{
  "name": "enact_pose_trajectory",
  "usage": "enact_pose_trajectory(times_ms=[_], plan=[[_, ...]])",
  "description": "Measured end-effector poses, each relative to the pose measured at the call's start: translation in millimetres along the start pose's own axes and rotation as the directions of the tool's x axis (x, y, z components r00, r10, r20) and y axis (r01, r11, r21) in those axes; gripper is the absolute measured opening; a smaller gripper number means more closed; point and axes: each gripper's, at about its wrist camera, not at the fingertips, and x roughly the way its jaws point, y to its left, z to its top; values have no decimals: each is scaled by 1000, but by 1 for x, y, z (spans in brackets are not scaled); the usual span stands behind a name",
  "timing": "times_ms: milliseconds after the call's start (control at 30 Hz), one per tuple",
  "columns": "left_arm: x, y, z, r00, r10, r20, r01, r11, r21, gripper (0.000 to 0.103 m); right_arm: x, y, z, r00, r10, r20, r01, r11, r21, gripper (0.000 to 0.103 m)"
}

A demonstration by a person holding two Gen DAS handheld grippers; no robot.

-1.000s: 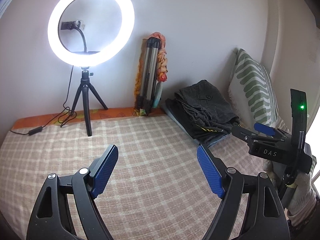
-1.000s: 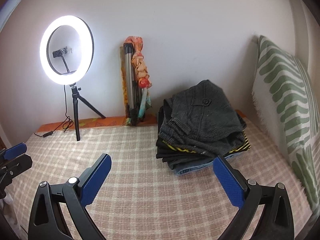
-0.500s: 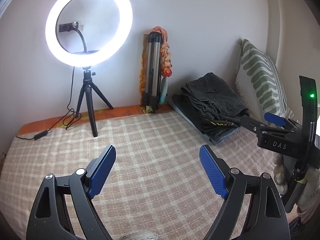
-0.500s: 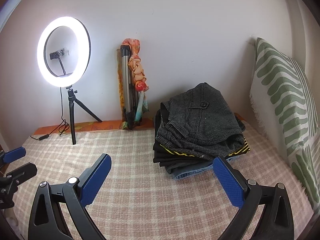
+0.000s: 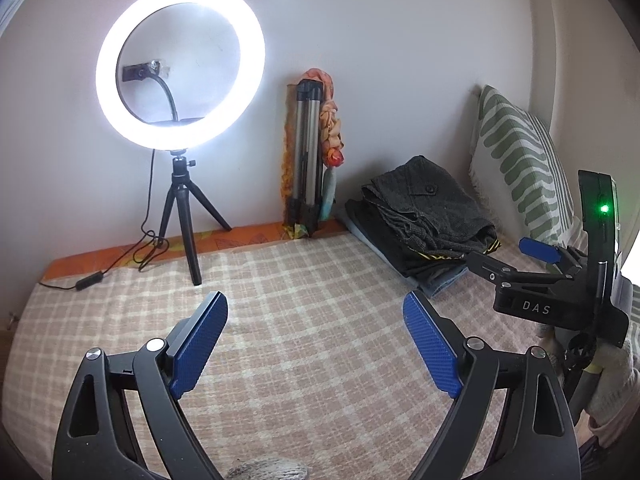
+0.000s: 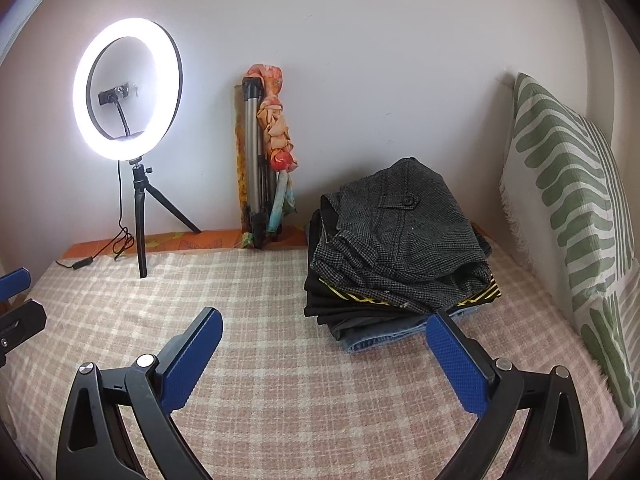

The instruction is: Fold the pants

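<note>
The left gripper (image 5: 316,336) hangs over the checked bedspread (image 5: 304,288) with its blue-padded fingers (image 5: 198,344) spread wide and nothing between them. The right gripper (image 6: 320,356) is likewise spread wide, holding nothing.

The pants (image 6: 400,236) lie ahead of the right gripper, just beyond its right fingertip (image 6: 456,356), which overlaps the pile's near edge in that view; whether it touches the cloth I cannot tell. They are the top piece of a stack of folded clothes (image 6: 372,312): dark grey with a fine check weave, folded roughly into a bundle, a buttoned pocket flap facing up and loose creased folds at the left and front. Beneath them sit a black garment with yellow striped trim, more dark cloth, and blue denim at the bottom.

From the left gripper the same pants (image 5: 428,208) sit well ahead and to the right of its right finger, with the right gripper (image 5: 520,256) near the stack's near-right corner. A green-patterned pillow (image 6: 568,208) stands right of the stack; a lit ring light (image 6: 128,92) on a small tripod stands far ahead-left.
</note>
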Motion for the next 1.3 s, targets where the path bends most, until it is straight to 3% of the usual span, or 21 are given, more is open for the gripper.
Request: enact_pose_trajectory(times_ms=[1300], plan=[[-11,0,4,1000,11,18,-11,1000,-6,90,0,11,1,1000,12,-3,-12,1000,-20,103]])
